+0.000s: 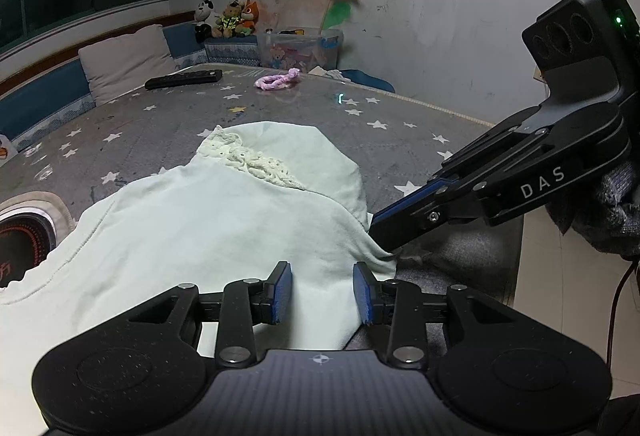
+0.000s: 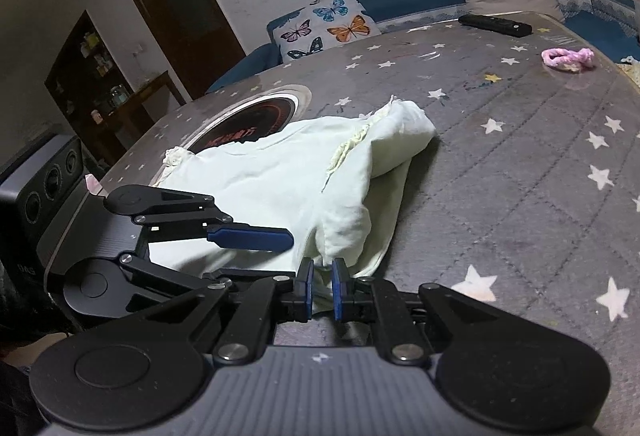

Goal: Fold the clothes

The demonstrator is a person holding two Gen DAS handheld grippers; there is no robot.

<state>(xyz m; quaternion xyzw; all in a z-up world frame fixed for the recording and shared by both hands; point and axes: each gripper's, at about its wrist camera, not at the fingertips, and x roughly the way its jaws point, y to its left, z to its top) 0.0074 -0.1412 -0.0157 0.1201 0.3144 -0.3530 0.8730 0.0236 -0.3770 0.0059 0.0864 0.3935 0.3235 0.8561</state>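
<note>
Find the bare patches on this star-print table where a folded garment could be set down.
Free: the stretch of star-print table right of the pale green garment, short of the pink scrunchie; also between garment and black remote control. Crowded: the near edge, with both claws at the cloth, and the round burner.

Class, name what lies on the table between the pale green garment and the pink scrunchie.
Nothing: only bare starred table cover separates the garment from the scrunchie, clearest in the right wrist view.
</note>
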